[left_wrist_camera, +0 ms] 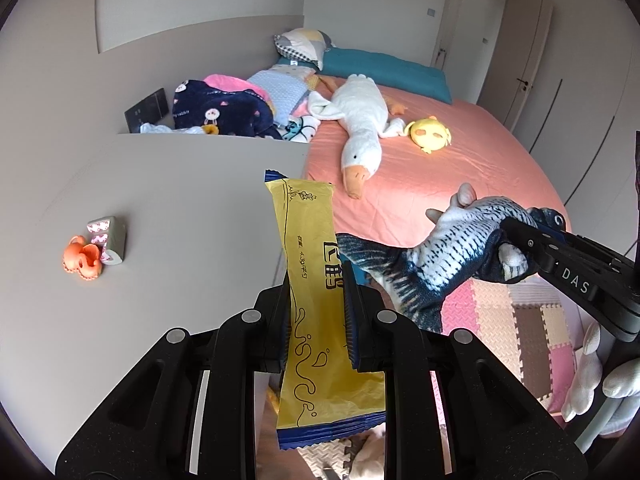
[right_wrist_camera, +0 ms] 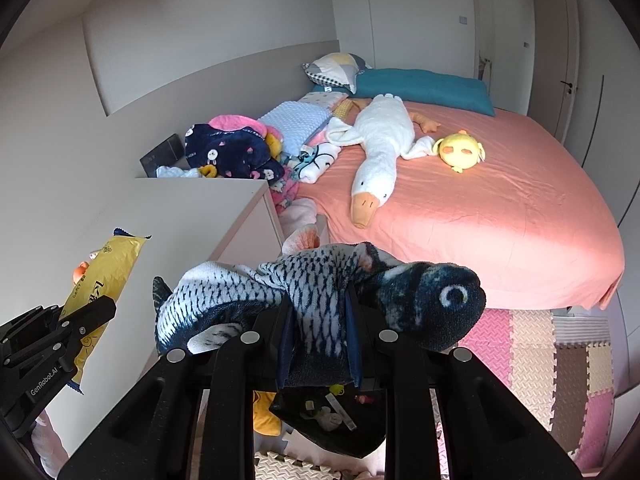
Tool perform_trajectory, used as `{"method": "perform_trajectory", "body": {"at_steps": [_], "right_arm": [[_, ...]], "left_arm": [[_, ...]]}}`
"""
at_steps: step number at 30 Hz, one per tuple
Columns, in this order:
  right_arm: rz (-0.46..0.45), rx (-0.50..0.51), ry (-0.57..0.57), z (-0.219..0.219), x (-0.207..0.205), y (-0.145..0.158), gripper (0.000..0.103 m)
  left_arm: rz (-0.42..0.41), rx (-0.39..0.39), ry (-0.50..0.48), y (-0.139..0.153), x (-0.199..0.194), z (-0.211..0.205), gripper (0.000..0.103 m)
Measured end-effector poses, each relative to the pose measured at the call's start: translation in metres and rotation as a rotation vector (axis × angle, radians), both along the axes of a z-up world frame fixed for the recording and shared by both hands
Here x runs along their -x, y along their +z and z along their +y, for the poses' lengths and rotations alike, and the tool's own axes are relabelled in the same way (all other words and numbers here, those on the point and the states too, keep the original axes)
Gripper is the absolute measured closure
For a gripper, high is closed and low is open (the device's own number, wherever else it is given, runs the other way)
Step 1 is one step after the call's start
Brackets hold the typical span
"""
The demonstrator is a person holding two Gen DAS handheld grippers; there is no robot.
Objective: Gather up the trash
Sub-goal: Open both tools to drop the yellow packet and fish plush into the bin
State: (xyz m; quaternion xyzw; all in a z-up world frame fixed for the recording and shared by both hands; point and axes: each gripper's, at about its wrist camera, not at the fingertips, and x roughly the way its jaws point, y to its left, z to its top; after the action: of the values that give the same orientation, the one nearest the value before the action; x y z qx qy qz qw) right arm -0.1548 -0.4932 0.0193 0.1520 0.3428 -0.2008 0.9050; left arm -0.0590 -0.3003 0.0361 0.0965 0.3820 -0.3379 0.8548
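**Two claws, each clenched on something above the bedside**

Two claws are raised side by side, both tilted downward toward the bed. The left claw [left_wrist_camera: 316, 312] is clamped on a long yellow wrapper [left_wrist_camera: 310, 280] with dark blue crimped ends; its dark blue pads [left_wrist_camera: 352, 320] press the packet at about mid-length, so one end stands up past the fingertips and the other hangs down behind them. The right-wrist view shows this claw [right_wrist_camera: 86, 316] at the lower left, angled up and rightward, with the wrapper [right_wrist_camera: 106, 276] sticking out above it.

The right claw [right_wrist_camera: 320, 320] grips a plush fish [right_wrist_camera: 320, 292] across its body. The tail droops to the left of the fingers and the dark head with its white ringed eye bulges to the right. From the left wrist, that claw [left_wrist_camera: 516, 240] reaches in from the right edge, the fish [left_wrist_camera: 448, 256] dangling from it above the foam floor mat [left_wrist_camera: 520, 320].

Left of the claws lies a pale grey surface [left_wrist_camera: 160, 220] carrying a small orange toy [left_wrist_camera: 82, 262] beside a grey block. Beyond it stretches the bed [right_wrist_camera: 500, 216] under a salmon sheet, with a white plush goose [right_wrist_camera: 380, 148] lying lengthwise, a yellow plush chick [right_wrist_camera: 460, 152] near it, a teal pillow [right_wrist_camera: 424, 88] at the head, and heaped blankets [right_wrist_camera: 232, 152] along the wall side.
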Motion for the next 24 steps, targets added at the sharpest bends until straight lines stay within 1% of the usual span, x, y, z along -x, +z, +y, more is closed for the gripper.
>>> {"method": "perform_trajectory", "body": {"at_steps": [11, 13, 14, 15, 16, 17, 18, 19, 20, 24], "right_arm": [[0.017, -0.031, -0.044, -0.028, 0.008, -0.013, 0.078], [0.028, -0.043, -0.040, -0.029, 0.006, -0.016, 0.071], [0.029, -0.054, -0.035, -0.031, 0.005, -0.016, 0.061], [0.020, -0.068, -0.031, -0.032, 0.005, -0.016, 0.051], [0.010, -0.073, -0.037, -0.034, 0.006, -0.015, 0.046], [0.001, -0.070, -0.050, -0.034, 0.007, -0.013, 0.036], [-0.006, -0.063, -0.065, -0.034, 0.008, -0.011, 0.026], [-0.016, -0.057, -0.078, -0.034, 0.010, -0.009, 0.025], [-0.025, -0.057, -0.081, -0.034, 0.010, -0.007, 0.025], [-0.032, -0.064, -0.087, -0.036, 0.010, -0.005, 0.025]], "left_arm": [[0.008, -0.036, -0.060, -0.012, 0.008, -0.030, 0.083], [0.012, -0.027, -0.078, -0.014, 0.008, -0.031, 0.081], [0.015, -0.012, -0.100, -0.014, 0.009, -0.031, 0.079], [0.009, -0.004, -0.104, -0.014, 0.010, -0.031, 0.061], [-0.016, -0.007, -0.086, -0.012, 0.011, -0.030, 0.025], [-0.061, -0.008, -0.059, -0.010, 0.013, -0.029, 0.010], [-0.121, -0.004, -0.034, -0.007, 0.016, -0.026, 0.006], [-0.161, -0.009, -0.022, -0.005, 0.019, -0.024, 0.006], [-0.178, -0.013, -0.022, -0.004, 0.019, -0.023, 0.006], [-0.166, -0.014, -0.005, -0.002, 0.013, -0.019, 0.006]]}}
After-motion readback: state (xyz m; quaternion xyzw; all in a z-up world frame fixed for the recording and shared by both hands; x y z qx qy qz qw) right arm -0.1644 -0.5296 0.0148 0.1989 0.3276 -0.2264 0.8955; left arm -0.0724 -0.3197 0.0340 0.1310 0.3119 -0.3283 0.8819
